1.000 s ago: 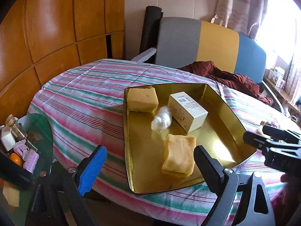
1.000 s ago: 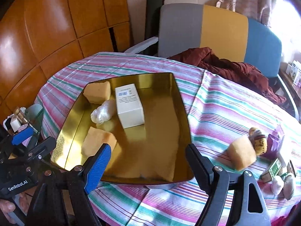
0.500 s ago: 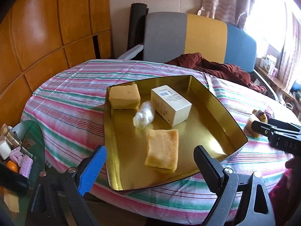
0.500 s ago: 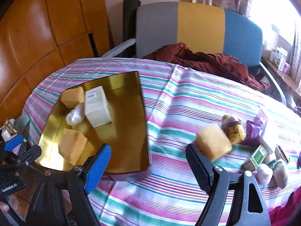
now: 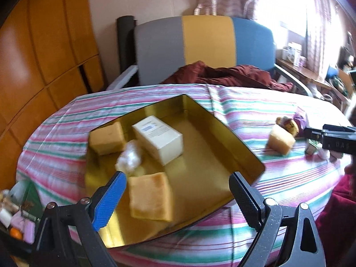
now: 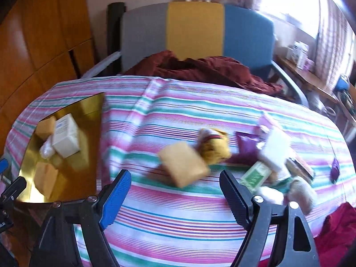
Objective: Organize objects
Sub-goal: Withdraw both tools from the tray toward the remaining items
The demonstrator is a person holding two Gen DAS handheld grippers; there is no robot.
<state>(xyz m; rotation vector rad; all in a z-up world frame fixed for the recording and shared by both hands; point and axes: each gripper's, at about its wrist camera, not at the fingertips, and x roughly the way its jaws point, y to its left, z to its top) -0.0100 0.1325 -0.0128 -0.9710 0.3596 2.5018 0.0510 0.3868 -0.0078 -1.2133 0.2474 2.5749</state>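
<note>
A gold tray point(image 5: 242, 146) point(image 6: 93, 104) lies on the striped tablecloth and holds two yellow sponges point(image 5: 151, 198) point(image 5: 106, 138), a white box point(image 5: 159, 140) and a clear crumpled bag point(image 5: 130, 158). My left gripper point(image 5: 178, 180) hovers open over the tray's near edge, nothing between its fingers. My right gripper point(image 6: 174, 176) is open above the cloth, just short of a loose yellow sponge point(image 6: 183, 166) point(image 5: 280, 141). Beyond that sponge sit a small plush toy point(image 6: 213, 144), a purple pouch point(image 6: 245, 143), a white box point(image 6: 276, 149) and a green packet point(image 6: 255, 175).
A grey, yellow and blue chair point(image 5: 207, 42) with a dark red cloth point(image 5: 222, 74) stands behind the table. Wooden panels point(image 5: 44, 55) fill the left. A glass side table with small items point(image 5: 15, 220) sits low at the left. A red garment point(image 6: 340, 229) lies at the near right.
Both views have swung to the right. The tray slid left in the right wrist view, and the loose sponge and the pile of small items came in front of the right gripper.
</note>
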